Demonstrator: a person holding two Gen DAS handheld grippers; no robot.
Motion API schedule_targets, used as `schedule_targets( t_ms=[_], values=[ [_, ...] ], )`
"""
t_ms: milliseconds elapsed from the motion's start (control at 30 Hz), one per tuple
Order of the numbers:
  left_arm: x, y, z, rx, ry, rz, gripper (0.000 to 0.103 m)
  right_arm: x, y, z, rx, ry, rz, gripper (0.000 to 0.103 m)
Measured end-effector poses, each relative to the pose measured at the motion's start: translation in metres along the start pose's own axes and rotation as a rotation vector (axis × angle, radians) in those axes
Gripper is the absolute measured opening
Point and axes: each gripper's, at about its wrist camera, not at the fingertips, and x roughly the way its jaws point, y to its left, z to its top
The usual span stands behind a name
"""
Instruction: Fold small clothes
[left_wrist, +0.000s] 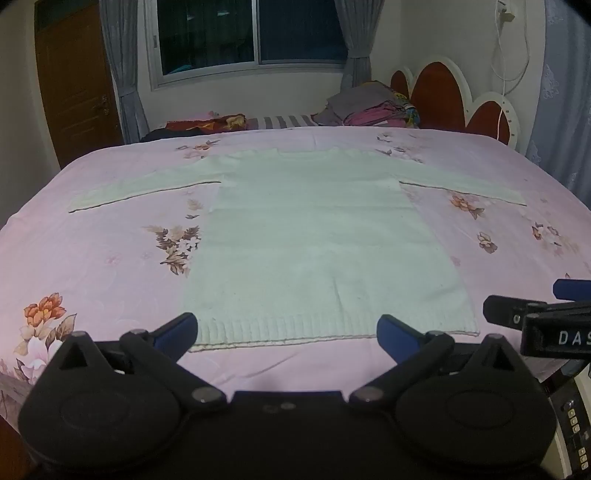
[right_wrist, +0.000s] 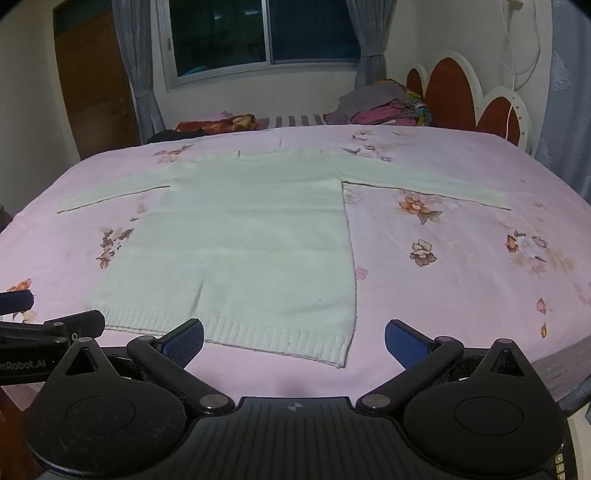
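Observation:
A white knitted sweater (left_wrist: 314, 229) (right_wrist: 240, 236) lies flat on the bed, sleeves spread to both sides, ribbed hem toward me. My left gripper (left_wrist: 288, 336) stands open just above the hem, nothing between its blue pads. My right gripper (right_wrist: 294, 343) is open too, over the hem's right corner, empty. Each gripper shows at the edge of the other's view: the right gripper (left_wrist: 532, 314) at the left wrist view's right edge, the left gripper (right_wrist: 55, 325) at the right wrist view's left edge.
The bed carries a pink flowered sheet (left_wrist: 92, 258) (right_wrist: 461, 277). A pile of folded clothes (left_wrist: 373, 105) (right_wrist: 388, 103) sits at the far side by the red and white headboard (left_wrist: 461, 96). A window with grey curtains and a wooden door (left_wrist: 74, 85) stand behind.

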Motion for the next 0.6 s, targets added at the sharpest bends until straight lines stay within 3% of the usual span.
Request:
schedule_targets(
  t_ms=[600],
  values=[
    [0.0034,0.0005,0.0001,-0.005,0.003,0.003,0.103,0.0036,0.0013,0.0009,-0.005,0.009,0.006,0.103]
  ],
)
